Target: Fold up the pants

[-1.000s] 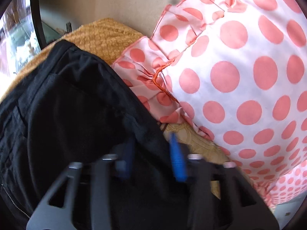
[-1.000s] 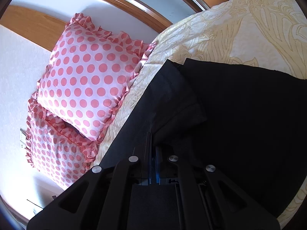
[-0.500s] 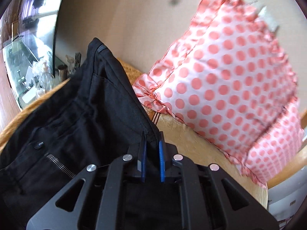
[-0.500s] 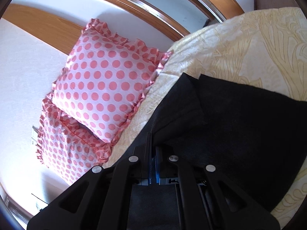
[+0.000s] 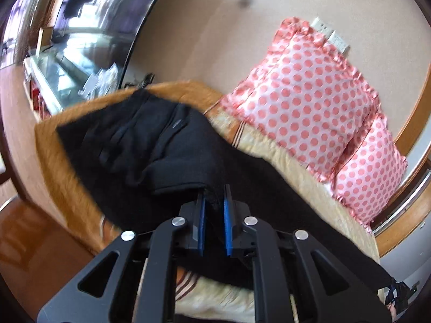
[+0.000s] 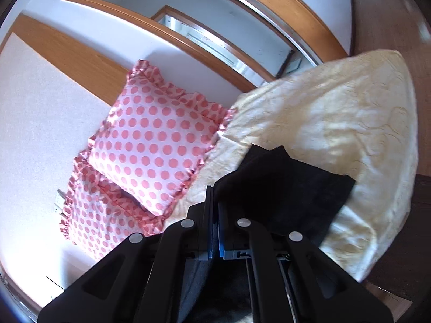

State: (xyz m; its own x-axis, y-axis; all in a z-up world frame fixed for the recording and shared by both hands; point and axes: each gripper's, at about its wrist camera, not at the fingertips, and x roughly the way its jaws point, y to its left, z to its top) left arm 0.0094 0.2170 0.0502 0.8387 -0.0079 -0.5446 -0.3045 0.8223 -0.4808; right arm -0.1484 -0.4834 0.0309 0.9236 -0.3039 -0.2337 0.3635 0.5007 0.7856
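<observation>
Black pants (image 5: 150, 140) lie across a bed with a cream bedspread (image 6: 336, 113). My left gripper (image 5: 214, 202) is shut on a bunched edge of the pants and holds it lifted above the bed; the waist end with a button lies beyond, on an orange blanket (image 5: 62, 169). My right gripper (image 6: 215, 204) is shut on the other end of the pants (image 6: 282, 185), which hang down from the jaws onto the bedspread. The right gripper also shows at the left wrist view's lower right edge (image 5: 398, 293).
Two pink polka-dot pillows (image 5: 309, 99) (image 6: 156, 140) lean against the wall at the head of the bed. A wooden bed frame (image 5: 21, 145) and a glass cabinet (image 5: 67, 62) are at the left. Wooden wall trim (image 6: 188, 40) runs behind the bed.
Both grippers have risen and pulled back from the bed with the pants in them. The left gripper, open a second ago, has shut on the pants.
</observation>
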